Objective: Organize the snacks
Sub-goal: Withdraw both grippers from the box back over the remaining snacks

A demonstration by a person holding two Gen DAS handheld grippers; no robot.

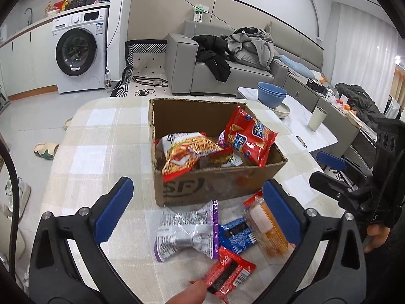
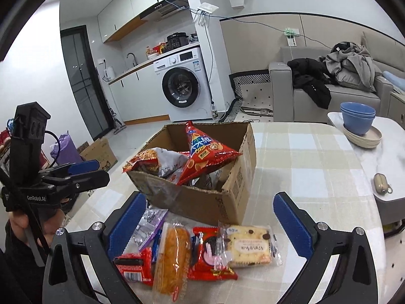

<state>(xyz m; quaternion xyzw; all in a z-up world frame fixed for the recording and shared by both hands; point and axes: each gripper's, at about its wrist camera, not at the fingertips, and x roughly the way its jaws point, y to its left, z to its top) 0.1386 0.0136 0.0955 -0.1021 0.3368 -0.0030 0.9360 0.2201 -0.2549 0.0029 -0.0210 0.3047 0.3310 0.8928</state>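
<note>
A cardboard box stands on the checked tablecloth and holds a red chips bag and a noodle-snack bag. In front of it lie a silver-purple packet, a blue packet, a wrapped bread roll and a red packet. My left gripper hangs open over this pile, holding nothing. In the right wrist view my right gripper is open and empty above the bread roll, a red biscuit packet and a cake slice, near the box.
Blue bowls on plates stand on a white side table at the right, with a cup and a small pouch. Behind are a sofa with clothes and a washing machine. A person's fingertip shows at the bottom edge.
</note>
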